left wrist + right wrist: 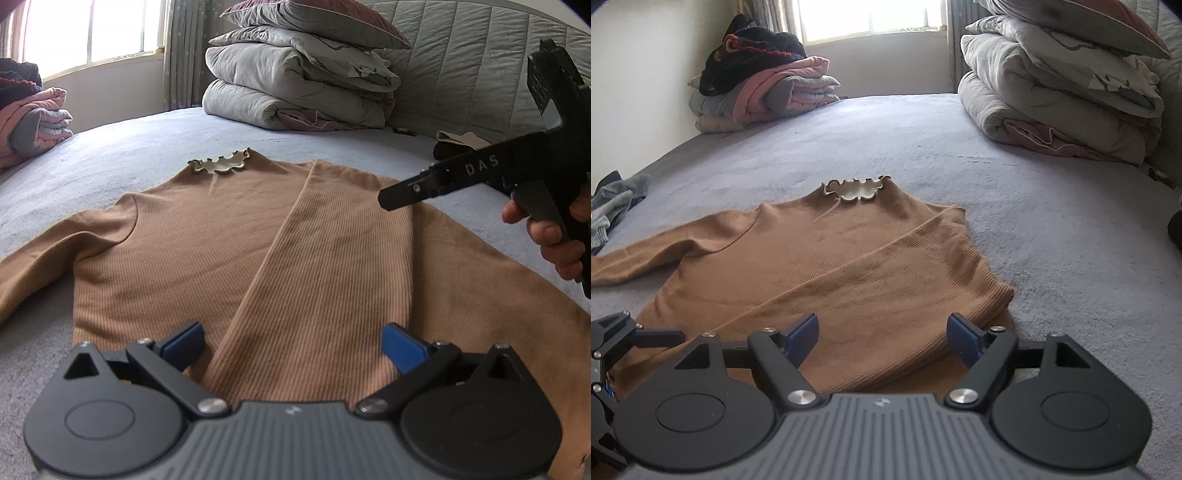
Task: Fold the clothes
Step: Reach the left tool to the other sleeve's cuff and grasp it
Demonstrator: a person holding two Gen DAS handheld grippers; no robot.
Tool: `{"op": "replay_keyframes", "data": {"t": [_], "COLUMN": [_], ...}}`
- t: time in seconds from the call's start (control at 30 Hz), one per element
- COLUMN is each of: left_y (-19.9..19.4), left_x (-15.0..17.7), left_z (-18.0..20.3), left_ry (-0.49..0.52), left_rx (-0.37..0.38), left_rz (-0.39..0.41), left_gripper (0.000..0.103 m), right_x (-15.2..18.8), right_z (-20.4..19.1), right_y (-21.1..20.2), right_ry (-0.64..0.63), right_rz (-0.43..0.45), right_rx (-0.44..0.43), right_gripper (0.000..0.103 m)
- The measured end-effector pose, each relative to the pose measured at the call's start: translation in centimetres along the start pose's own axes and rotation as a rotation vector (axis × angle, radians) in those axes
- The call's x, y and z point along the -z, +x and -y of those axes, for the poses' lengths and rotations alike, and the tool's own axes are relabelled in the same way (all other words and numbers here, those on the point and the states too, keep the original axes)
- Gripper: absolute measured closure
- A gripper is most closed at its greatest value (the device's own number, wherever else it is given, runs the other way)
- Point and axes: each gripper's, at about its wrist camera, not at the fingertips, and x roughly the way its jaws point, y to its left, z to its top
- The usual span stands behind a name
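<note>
Brown ribbed sweater [207, 236] lies flat on the grey bed [92, 158], its frilled cream collar [221, 166] pointing toward the far end. One sleeve [317, 266] is folded across the body and runs down to the hem, while the other sleeve [661, 247] stretches out sideways on the cover. The left claw [293, 345] hovers low over the hem with its blue pads [400, 347] wide apart, the folded sleeve below them but not pinched. The right claw [882, 338] is also wide, just above the lower edge of the sweater, and holds nothing. In the left wrist view the right gripper is seen from the side, with a person's hand [550, 236] around its handle. At the head of the bed a folded grey quilt [1052, 107] is stacked under a pillow [314, 18]. A pile of folded clothes [764, 88] sits near the window [868, 14], well apart from the sweater, and some grey garments [613, 206] lie at the bed's edge.
</note>
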Motion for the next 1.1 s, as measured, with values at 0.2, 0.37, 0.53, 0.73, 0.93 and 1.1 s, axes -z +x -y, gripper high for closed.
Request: {"op": "replay_keyframes", "data": {"t": [0.2,0.37,0.53,0.73,0.93,1.1], "left_y": [0.0,-0.2,-1.2,-2.8,-3.9,-4.7], "left_x": [0.0,-0.5,-1.0,-1.3,-1.2,-1.1], "left_z": [0.1,0.1,-0.3,-3.8,-7.0,-9.8], "left_ry": [0.004,-0.001,0.006,-0.127,-0.269,-0.375], "left_rx": [-0.004,-0.007,-0.097,-0.253,-0.332,-0.434], "left_rz": [-0.002,-0.015,-0.023,0.0,0.014,-0.006], "left_gripper": [0.0,0.0,0.0,0.0,0.0,0.0], "right_x": [-0.2,-0.2,-0.1,0.0,0.0,0.0], "right_z": [0.1,-0.1,-0.2,-0.6,-0.9,-0.9], "right_y": [0.5,1.2,1.7,2.0,2.3,2.3], "right_ry": [0.001,-0.036,-0.055,-0.076,-0.086,-0.077], "right_rz": [-0.008,-0.03,-0.048,-0.054,-0.059,-0.057], "right_rx": [0.007,0.006,0.012,0.009,0.007,0.005], "right_gripper": [0.024,0.023,0.023,0.023,0.023,0.023]}}
